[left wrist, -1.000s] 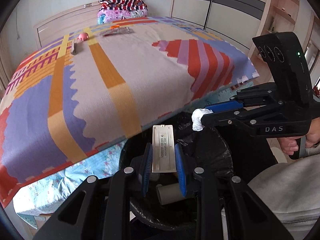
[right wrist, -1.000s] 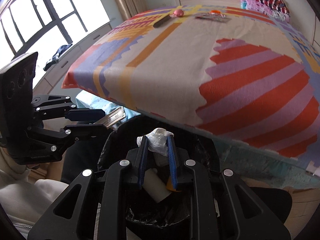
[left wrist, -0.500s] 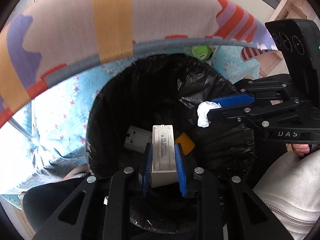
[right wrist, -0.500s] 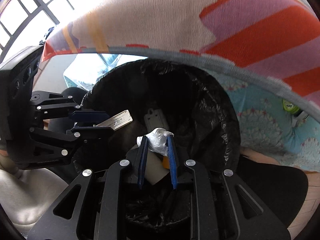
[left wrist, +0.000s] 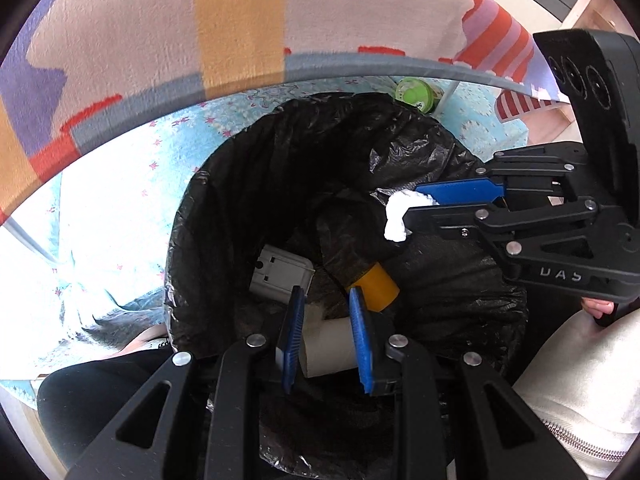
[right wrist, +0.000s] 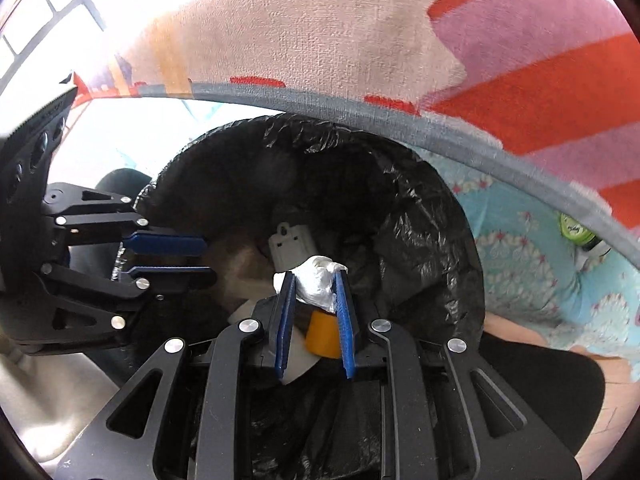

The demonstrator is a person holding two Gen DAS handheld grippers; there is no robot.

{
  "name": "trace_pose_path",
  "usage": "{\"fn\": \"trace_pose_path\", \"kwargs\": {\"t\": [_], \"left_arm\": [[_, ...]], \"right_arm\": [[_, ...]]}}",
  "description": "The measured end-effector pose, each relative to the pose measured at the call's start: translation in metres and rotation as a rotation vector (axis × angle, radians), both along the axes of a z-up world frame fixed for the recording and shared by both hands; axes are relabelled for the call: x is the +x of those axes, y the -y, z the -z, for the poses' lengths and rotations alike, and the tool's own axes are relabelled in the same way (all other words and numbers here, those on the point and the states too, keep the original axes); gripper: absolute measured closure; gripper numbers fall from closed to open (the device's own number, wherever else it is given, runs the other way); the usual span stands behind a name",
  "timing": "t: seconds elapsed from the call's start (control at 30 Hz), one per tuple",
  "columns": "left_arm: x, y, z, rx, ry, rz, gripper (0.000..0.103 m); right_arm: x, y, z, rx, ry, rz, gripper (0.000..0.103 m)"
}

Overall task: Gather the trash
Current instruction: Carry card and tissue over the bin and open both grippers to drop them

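Both my grippers point down into the black trash bag. My left gripper is spread apart, holding nothing. My right gripper is clamped on a crumpled tissue.

Upper part of both views: patterned bedspread with orange, beige, purple and red bands, edged in grey. Beneath its hem: light blue star-printed sheet. Upper right of the left view, right edge of the right view: green round-lidded container. Upper left, right view: window.
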State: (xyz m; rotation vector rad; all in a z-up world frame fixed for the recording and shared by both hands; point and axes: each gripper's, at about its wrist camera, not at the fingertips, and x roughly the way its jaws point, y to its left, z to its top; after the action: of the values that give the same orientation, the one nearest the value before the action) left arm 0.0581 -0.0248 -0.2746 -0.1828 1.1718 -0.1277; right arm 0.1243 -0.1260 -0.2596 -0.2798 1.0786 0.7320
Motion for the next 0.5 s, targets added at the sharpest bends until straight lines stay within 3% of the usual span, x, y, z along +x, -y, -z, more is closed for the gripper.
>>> {"fn": "trace_pose_path", "kwargs": {"t": [0.13,0.17,0.2,0.23,0.5], "left_arm": [[-0.002,0.000,-0.007,-0.003,0.016,0.004,0.077],[-0.002,0.000,-0.009,-0.004,0.024,0.004,0.070],[-0.002,0.000,-0.012,-0.005,0.032,0.002,0.056],[-0.003,-0.001,-0.014,-0.003,0.040,-0.002,0.052],[-0.007,0.002,-0.039,0.009,0.102,0.011,0.052]], "right_arm": [[0.003,0.001,-0.002,0.007,-0.006,0.009,0.070],[0.002,0.001,-0.003,0.011,-0.005,0.013,0.066],[0.003,0.003,-0.004,0.018,-0.003,0.018,0.065],[0.003,0.004,-0.006,0.026,-0.005,0.022,0.064],[0.006,0.013,-0.021,0.062,-0.003,0.016,0.064]]}}
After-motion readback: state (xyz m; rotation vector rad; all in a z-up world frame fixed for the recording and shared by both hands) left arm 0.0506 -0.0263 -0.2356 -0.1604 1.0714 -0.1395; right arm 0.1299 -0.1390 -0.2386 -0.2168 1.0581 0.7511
